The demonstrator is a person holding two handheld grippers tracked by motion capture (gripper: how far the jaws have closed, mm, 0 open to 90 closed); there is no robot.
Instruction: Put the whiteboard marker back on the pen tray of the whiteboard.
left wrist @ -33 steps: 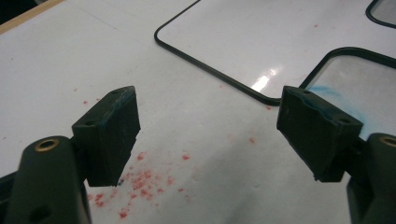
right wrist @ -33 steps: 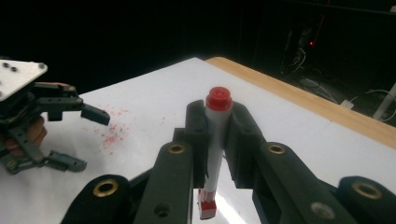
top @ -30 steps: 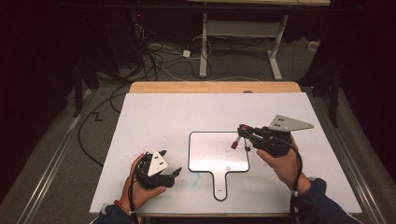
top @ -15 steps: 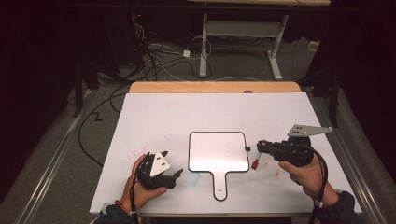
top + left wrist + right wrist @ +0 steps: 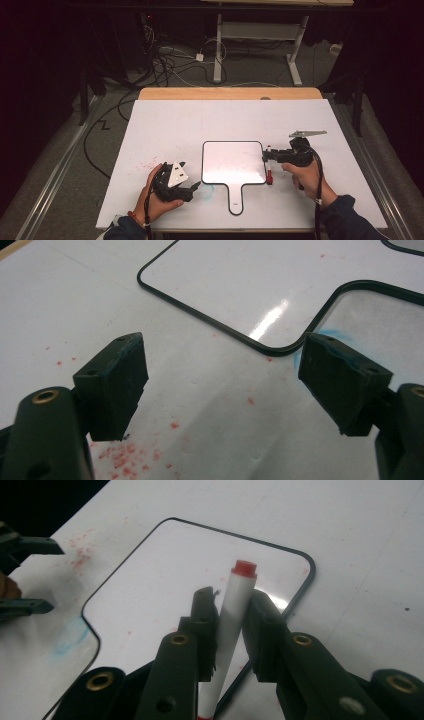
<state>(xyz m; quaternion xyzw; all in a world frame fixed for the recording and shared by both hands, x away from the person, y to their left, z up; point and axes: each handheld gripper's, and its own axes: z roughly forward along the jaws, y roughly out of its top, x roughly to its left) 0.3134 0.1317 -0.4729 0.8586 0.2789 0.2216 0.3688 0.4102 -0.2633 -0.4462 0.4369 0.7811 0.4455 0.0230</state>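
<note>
The landmark is the small white handheld whiteboard with a black rim and a short handle (image 5: 233,163), which lies flat on the white worktop (image 5: 200,120) with its handle pointing toward the person.

Right claw (image 5: 268,159): positioned just beside the right edge of the whiteboard, level with its lower half. A white marker pen with a red cap (image 5: 269,171) stands between the jaws. In the right gripper view, the marker (image 5: 234,615) rises between the two black jaws with its red end uppermost and tilts slightly. The left jaw lies against the barrel; a narrow gap shows between the barrel and the right jaw. The jaws have just been opening, and the marker is between them. In the high view, the marker's lower red end is at the worktop surface, just off the whiteboard's lower right corner; contact cannot be confirmed.

Left claw (image 5: 194,188): positioned to the left of the whiteboard's handle, near the lower left corner of the board. In the left gripper view, the jaws stand wide apart with nothing between them (image 5: 222,385). Red specks (image 5: 122,455) and a faint blue smudge (image 5: 325,335) mark the worktop beside the whiteboard's rim at this corner.
</note>
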